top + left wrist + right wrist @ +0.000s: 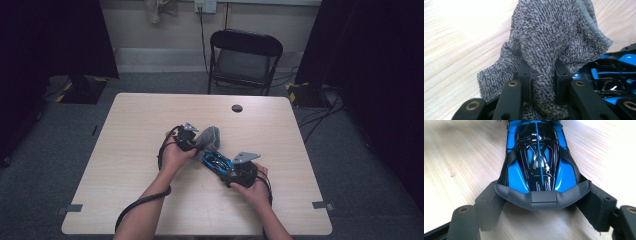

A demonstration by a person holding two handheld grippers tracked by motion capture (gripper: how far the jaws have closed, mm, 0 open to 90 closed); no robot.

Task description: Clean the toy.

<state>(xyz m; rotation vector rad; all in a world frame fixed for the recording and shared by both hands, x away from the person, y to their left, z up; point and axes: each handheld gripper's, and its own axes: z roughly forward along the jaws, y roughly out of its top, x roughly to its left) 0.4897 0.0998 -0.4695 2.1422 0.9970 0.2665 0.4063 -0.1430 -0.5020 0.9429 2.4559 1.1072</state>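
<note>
Left gripper [540, 75] pinches a fold of the soft, limp cloth [549, 37] mid-table; right gripper [544, 202] clamps the car's [537, 157] rear. Its glossy shell looks slippery, so grip the matte tail.

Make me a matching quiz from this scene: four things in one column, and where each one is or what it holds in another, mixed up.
1. left gripper
2. right gripper
3. chair
4. table hole

a. beyond the table's far edge
b. shut on the toy car
c. near the far edge of the table
d. shut on the grey cloth

Pairs: 1-d, 2-b, 3-a, 4-c
</note>
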